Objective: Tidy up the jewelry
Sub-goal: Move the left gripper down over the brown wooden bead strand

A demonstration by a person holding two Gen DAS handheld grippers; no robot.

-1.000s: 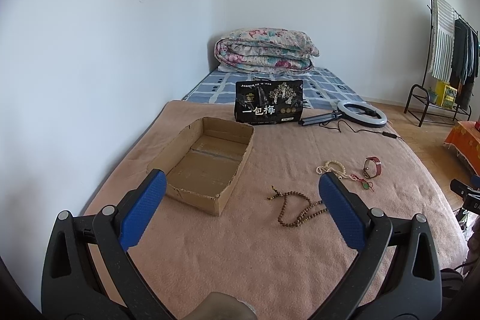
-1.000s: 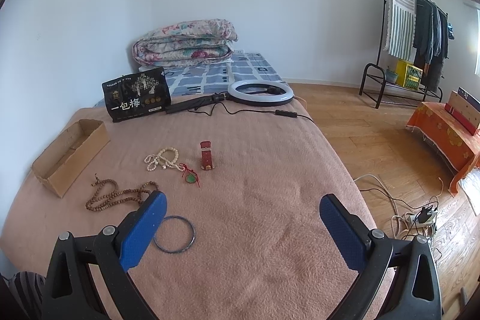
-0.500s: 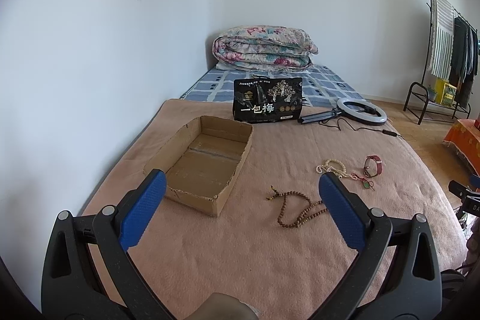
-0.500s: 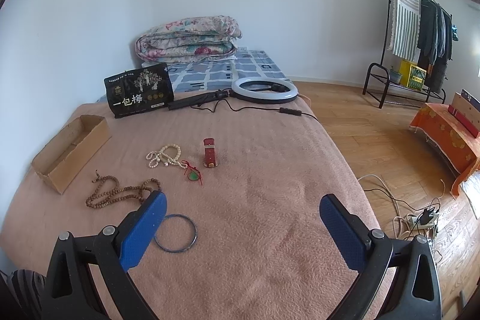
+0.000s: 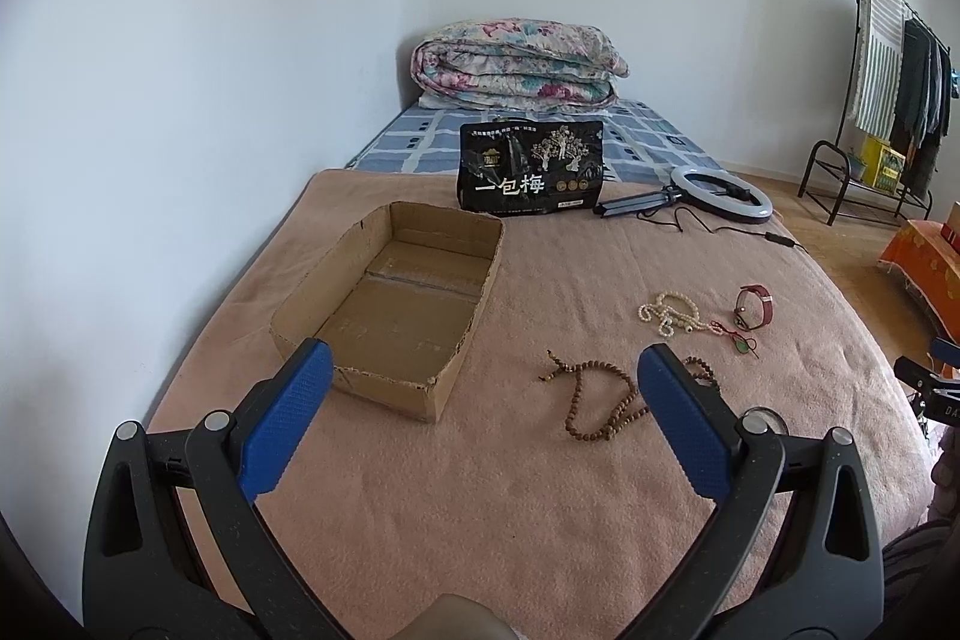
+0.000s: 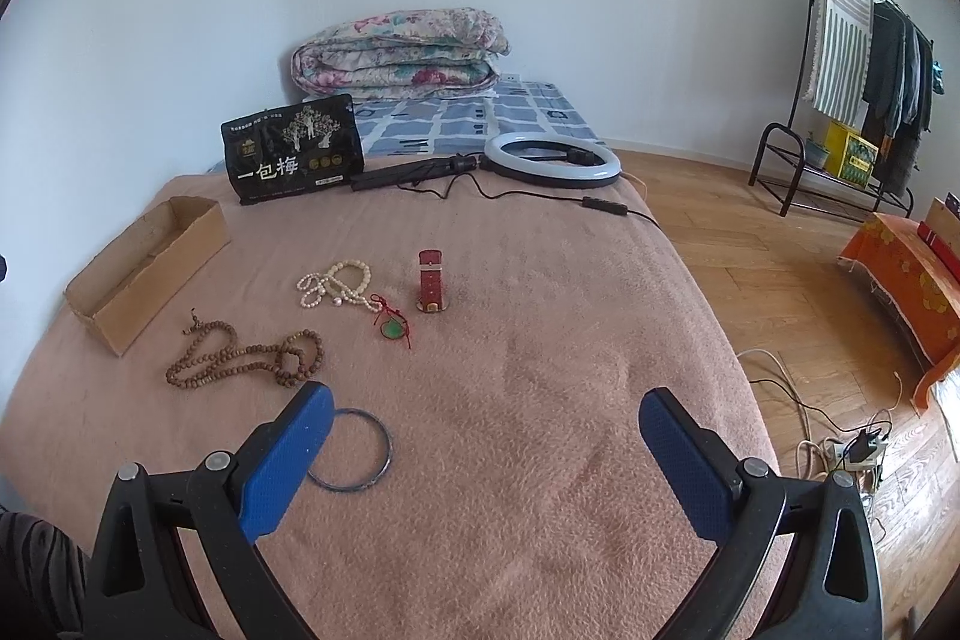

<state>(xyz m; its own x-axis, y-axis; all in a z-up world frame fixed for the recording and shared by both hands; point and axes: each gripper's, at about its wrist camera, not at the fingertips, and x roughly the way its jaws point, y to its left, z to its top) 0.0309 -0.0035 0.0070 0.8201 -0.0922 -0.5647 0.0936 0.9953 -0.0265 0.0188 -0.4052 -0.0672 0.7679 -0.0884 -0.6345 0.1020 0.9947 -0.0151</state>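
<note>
On the bed (image 6: 540, 430) almost nothing's changed over the last second: both views just crept a touch closer, so no sorting has started. Cardboard box (image 5: 390, 304) at 11 o'clock of the left claw (image 5: 483, 388) is empty. Wooden bead string (image 6: 246, 358), pearl strand (image 6: 336, 283), red strap (image 6: 431, 280) and green pendant (image 6: 393, 328) lie loose at 11 to 12 o'clock of the right claw (image 6: 483, 433). Both claws gape wide, holding nothing. Its left finger partly covers the blue bangle (image 6: 360, 451), and the pendant's too small to read.
</note>
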